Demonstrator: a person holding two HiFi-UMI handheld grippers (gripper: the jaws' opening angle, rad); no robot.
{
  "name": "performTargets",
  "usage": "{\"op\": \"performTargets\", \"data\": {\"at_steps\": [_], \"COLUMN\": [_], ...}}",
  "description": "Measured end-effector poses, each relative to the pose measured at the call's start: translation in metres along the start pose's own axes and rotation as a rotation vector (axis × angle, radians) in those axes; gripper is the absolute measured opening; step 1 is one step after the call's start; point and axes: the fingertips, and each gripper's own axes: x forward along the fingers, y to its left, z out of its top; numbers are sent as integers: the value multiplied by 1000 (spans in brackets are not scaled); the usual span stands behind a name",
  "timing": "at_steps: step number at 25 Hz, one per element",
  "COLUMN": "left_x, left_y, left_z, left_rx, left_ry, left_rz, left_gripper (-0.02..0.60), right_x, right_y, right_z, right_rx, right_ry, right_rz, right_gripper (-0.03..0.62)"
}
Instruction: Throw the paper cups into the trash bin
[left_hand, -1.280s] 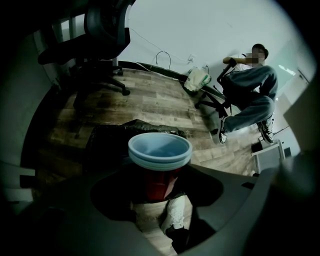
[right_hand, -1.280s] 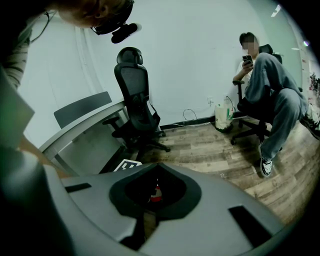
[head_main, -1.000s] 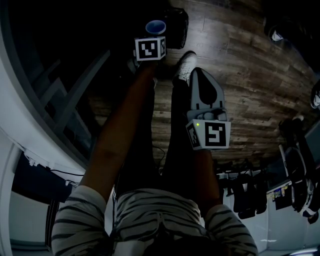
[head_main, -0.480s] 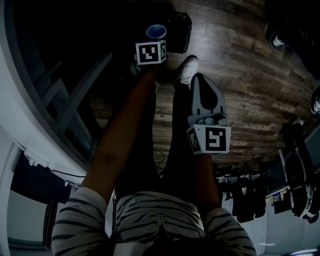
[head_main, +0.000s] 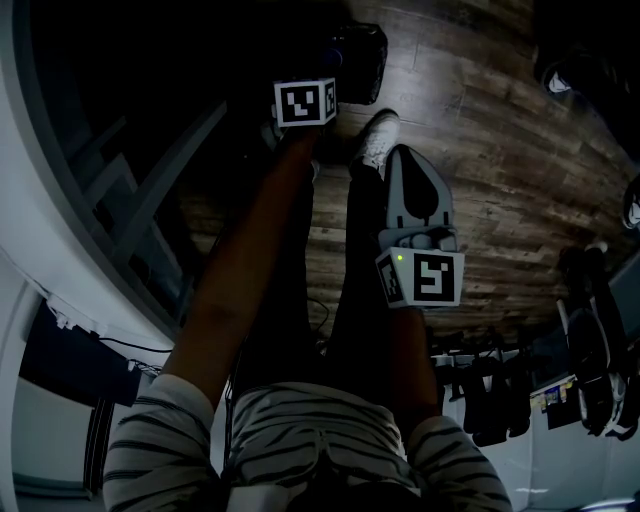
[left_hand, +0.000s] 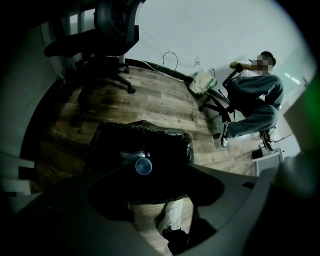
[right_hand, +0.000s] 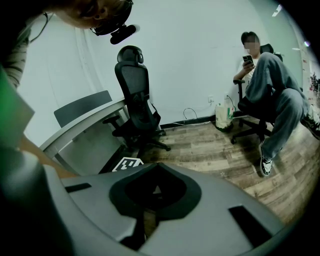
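Note:
A blue paper cup (left_hand: 143, 166) shows mouth-up, small and low, inside the black-bagged trash bin (left_hand: 165, 137) in the left gripper view. My left gripper (left_hand: 155, 187) hangs over the bin pointing steeply down. Its jaws stand wide apart, have just been opening, and have nothing between the pads. In the head view its marker cube (head_main: 305, 103) sits beside the bin (head_main: 365, 60), and the cup is not visible there. My right gripper (head_main: 405, 150) hovers lower over the wooden floor, shut and empty, its jaws meeting in the right gripper view (right_hand: 155, 167).
My white shoe (head_main: 378, 135) stands right beside the bin. A black office chair (left_hand: 107, 30) and a curved grey desk (right_hand: 85, 130) are at the left. A seated person (right_hand: 270, 90) on another chair and a white bag (left_hand: 202, 82) are at the far wall.
The blue cup that showed just above the left gripper's marker cube in the head view is gone from there. Both hands have stayed in place.

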Motion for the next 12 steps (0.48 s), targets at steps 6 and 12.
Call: {"op": "performTargets", "data": {"at_steps": [6,12], "left_x": [-9,-22], "left_y": [-5,-13], "left_z": [0,4], "left_rx": [5,3], "left_ry": [-16,-51], "left_rz": [5,-2], "left_gripper": [298,295], "right_x": [-4,-10], "right_y": [0,-1], "right_z": [4,8], "right_rx": [-3,-10], "right_ry": [-10,-24], "right_rz": [-2,-8], "right_gripper": [9,9]}}
